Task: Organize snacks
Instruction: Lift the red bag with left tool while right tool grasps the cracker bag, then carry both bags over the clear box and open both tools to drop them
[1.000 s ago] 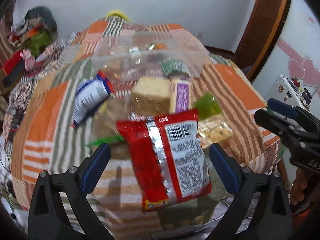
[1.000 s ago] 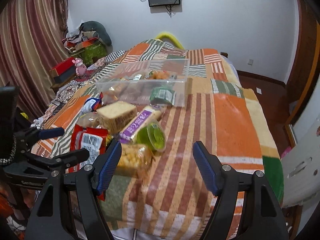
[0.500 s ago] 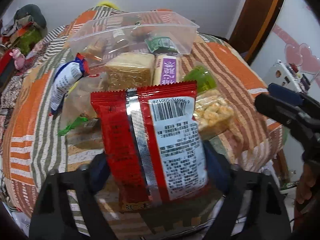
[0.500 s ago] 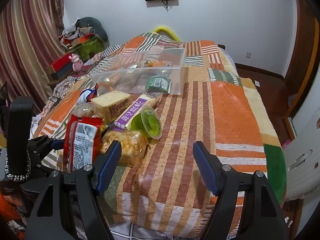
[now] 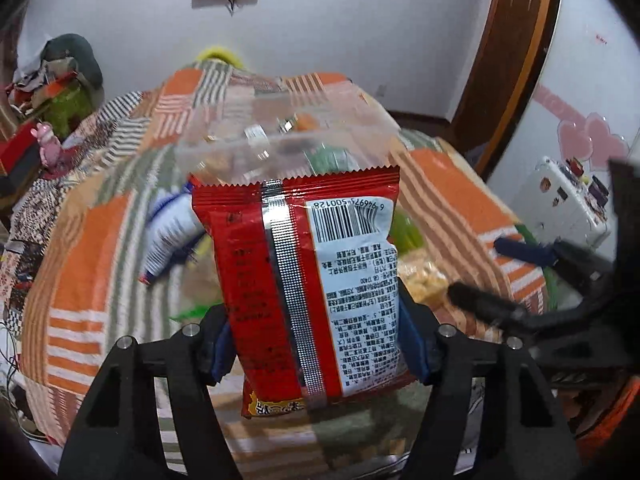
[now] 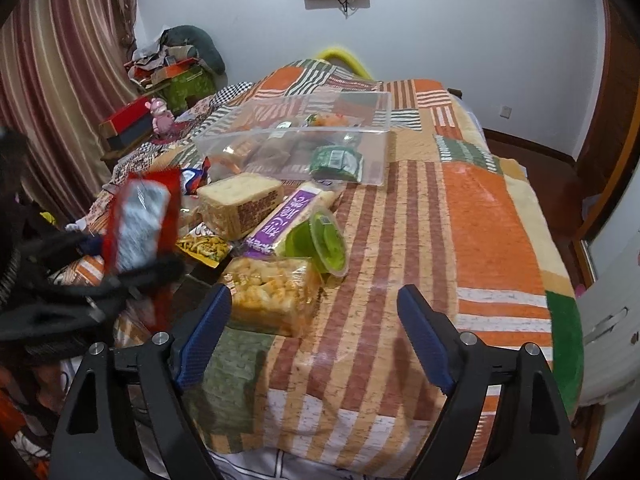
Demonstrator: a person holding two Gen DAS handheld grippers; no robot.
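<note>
My left gripper (image 5: 316,340) is shut on a red snack packet (image 5: 304,276) and holds it up above the bed, in front of the clear plastic bin (image 5: 288,140). The packet also shows blurred in the right wrist view (image 6: 140,220). My right gripper (image 6: 316,336) is open and empty, low over the striped blanket beside a bag of yellow crackers (image 6: 268,292). The clear bin (image 6: 304,136) holds several snacks. A wrapped cake (image 6: 240,204), a purple bar (image 6: 288,212) and a green jelly cup (image 6: 320,244) lie before it.
A blue-white packet (image 5: 168,236) lies left of the red one. A small yellow snack bag (image 6: 204,248) lies by the cake. The bed's right half (image 6: 480,220) is bare striped blanket. A red box and pink toy (image 6: 160,114) sit at far left.
My left gripper closed on the red packet and lifted it off the blanket toward the bin. My right gripper stayed open and shifted slightly.
</note>
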